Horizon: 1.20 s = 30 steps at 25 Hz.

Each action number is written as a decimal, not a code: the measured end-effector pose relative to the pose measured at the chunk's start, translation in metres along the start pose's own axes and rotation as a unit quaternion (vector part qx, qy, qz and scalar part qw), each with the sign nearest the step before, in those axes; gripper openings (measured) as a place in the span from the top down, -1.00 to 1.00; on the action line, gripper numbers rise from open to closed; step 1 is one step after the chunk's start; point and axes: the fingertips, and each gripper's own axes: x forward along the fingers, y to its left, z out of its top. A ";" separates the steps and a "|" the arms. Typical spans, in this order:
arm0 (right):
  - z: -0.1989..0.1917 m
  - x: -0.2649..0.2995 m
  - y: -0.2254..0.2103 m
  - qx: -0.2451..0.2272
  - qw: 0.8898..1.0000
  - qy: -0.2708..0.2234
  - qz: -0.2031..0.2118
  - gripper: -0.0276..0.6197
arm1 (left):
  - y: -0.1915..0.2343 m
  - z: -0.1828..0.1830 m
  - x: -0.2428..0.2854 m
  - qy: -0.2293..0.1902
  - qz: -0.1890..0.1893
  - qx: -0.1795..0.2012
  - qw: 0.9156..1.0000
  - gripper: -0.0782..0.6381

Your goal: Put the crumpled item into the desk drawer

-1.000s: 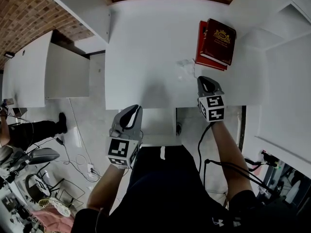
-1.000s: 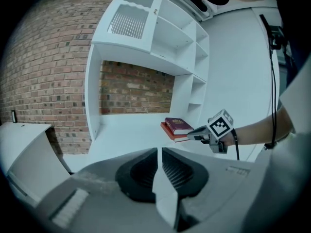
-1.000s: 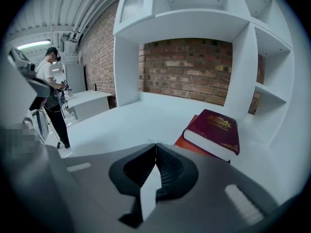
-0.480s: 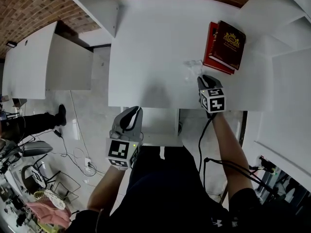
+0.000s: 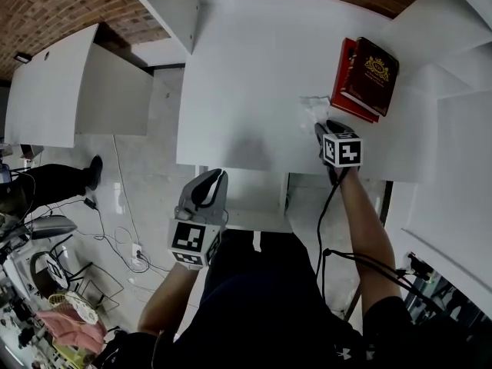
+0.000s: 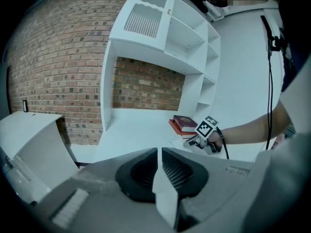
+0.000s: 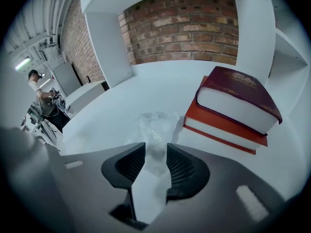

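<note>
The crumpled item is a wad of clear plastic on the white desk, just left of two red books. My right gripper points steeply down at it from the desk's front edge. In the right gripper view the crumpled plastic reaches into the gap of the right gripper; its jaws have just been opening and stand open around the wad. A white drawer sticks out below the desk's front edge. My left gripper hovers at its left side, and the left gripper shows its jaws shut.
A stack of two red books lies right beside the wad. White shelving rises at the desk's right. A second white desk stands to the left. Cables trail on the floor. A person stands far off.
The right gripper has dropped down and forward onto the crumpled plastic, and its jaws have opened. The left gripper has hardly moved.
</note>
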 end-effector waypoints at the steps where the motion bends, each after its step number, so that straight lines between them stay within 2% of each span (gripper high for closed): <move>1: 0.000 0.001 0.000 -0.002 1.000 0.002 -0.002 0.48 | 0.001 0.000 -0.001 0.000 0.000 -0.001 1.000 0.70; 3: -0.001 0.001 0.002 -0.009 1.000 0.005 -0.006 0.53 | 0.002 0.000 -0.002 0.001 0.000 -0.002 1.000 0.70; 6: -0.001 0.001 0.003 -0.020 1.000 0.004 -0.012 0.73 | 0.000 0.000 -0.003 0.003 -0.001 -0.008 1.000 0.70; 10: -0.001 -0.003 0.006 -0.034 0.999 -0.005 -0.012 0.82 | -0.002 0.004 -0.004 0.005 0.001 -0.011 1.000 0.70; 22: 0.006 -0.031 0.024 -0.052 0.998 -0.042 -0.003 0.88 | -0.011 -0.003 -0.012 -0.006 -0.007 -0.015 1.000 0.70; 30: 0.002 -0.057 0.070 -0.081 0.993 -0.074 0.037 0.89 | -0.004 -0.033 -0.036 0.004 0.028 -0.039 0.999 0.70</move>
